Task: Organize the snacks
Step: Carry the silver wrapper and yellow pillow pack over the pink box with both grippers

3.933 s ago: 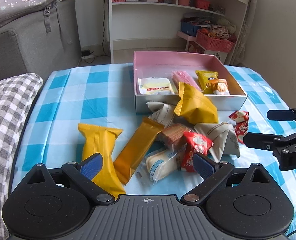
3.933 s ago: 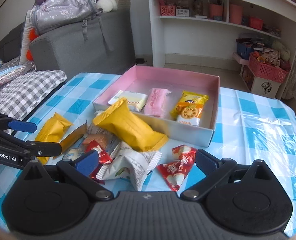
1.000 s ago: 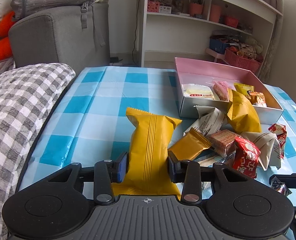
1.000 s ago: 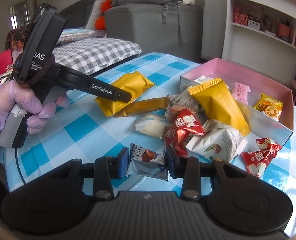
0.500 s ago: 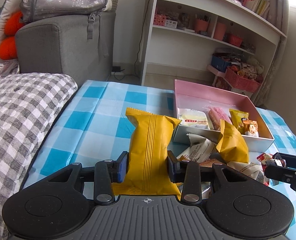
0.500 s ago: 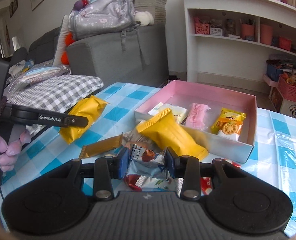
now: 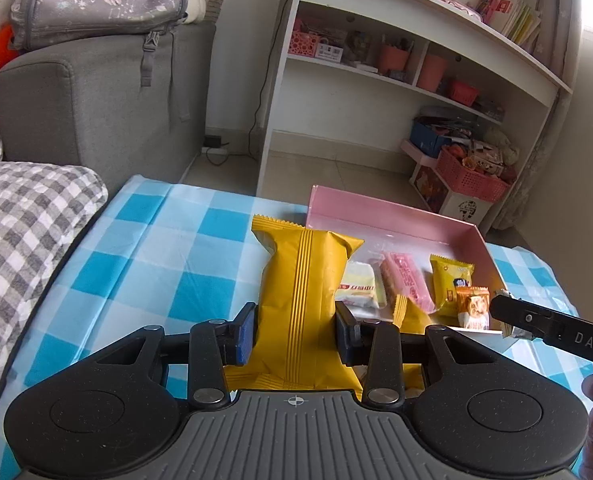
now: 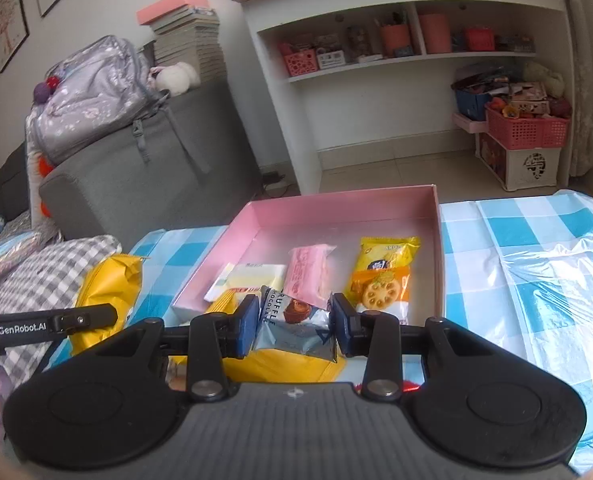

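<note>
My left gripper [image 7: 295, 330] is shut on a large yellow snack bag [image 7: 301, 276] and holds it upright above the table, just left of the pink box [image 7: 396, 216]. My right gripper [image 8: 292, 326] is shut on a silver-blue truffle chocolate packet [image 8: 292, 322], held over the near edge of the pink box [image 8: 336, 208]. The box holds a white wafer pack [image 8: 252, 280], a pink pack [image 8: 308, 272], a yellow cookie pack [image 8: 388, 254] and an orange cookie pack [image 8: 380, 292]. Another yellow bag [image 8: 280, 360] lies below my right gripper.
The blue-checked tablecloth [image 7: 156, 264] covers the table. A grey checked cushion [image 7: 12, 224] lies at the left edge. A grey sofa with a backpack [image 8: 96, 92] and a white shelf unit [image 8: 416, 60] stand behind. The remaining snack pile is mostly hidden under the grippers.
Both grippers have risen and moved toward the pink box, each carrying its snack. The snack pile has dropped out of sight beneath them.
</note>
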`<state>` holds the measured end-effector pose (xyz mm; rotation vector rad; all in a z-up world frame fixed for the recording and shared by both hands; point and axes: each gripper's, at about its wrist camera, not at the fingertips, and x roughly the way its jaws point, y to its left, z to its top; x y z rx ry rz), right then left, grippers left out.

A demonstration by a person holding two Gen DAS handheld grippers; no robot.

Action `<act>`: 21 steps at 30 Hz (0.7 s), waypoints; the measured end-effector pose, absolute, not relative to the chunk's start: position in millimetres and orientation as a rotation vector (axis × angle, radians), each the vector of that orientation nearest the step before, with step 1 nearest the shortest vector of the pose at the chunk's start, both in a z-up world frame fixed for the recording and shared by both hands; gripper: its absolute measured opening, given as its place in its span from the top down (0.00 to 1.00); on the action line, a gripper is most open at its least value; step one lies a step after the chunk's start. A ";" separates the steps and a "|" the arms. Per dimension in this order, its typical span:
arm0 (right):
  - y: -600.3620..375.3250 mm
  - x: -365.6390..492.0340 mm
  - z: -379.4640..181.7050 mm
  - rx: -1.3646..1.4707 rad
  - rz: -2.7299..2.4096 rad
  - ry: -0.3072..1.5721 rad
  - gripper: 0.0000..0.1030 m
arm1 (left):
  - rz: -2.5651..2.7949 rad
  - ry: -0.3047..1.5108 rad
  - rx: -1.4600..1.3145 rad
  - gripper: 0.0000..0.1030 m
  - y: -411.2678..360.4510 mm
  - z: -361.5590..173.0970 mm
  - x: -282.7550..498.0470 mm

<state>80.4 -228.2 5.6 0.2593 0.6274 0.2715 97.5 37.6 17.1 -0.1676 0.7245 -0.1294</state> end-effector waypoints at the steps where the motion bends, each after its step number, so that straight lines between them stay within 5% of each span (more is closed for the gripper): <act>1: -230.2 86.3 5.2 0.285 0.269 0.630 0.65 | -0.135 0.729 -0.169 0.64 34.4 18.2 105.2; 21: -243.0 187.5 -17.5 0.384 0.188 0.712 0.65 | -0.224 0.803 -0.053 0.64 -28.0 -18.9 227.6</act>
